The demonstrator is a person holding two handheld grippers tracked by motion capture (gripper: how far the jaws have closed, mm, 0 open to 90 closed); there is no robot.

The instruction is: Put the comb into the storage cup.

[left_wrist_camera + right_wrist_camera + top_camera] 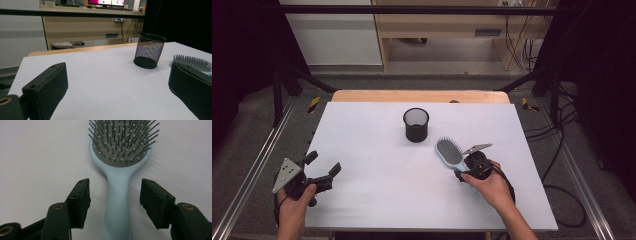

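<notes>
A light blue hairbrush (449, 152) lies bristles up on the white table (377, 200), right of centre. My right gripper (462, 170) is at its handle end. In the right gripper view, the two black jaws of that gripper (115, 193) stand on either side of the brush's handle (117, 202), with a gap on each side and no pad touching it. A black mesh cup (416, 125) stands upright just behind the brush. My left gripper (324, 162) sits open near the table's front left corner, with nothing between its jaws (116, 75). From there the cup (149, 51) and the brush's bristles (192, 62) show ahead to the right.
A wooden strip (419, 96) runs along the table's far edge. Metal rails (252, 170) flank both sides, and cables (562, 150) lie on the floor to the right. Bare white surface spreads between the two grippers and left of the cup.
</notes>
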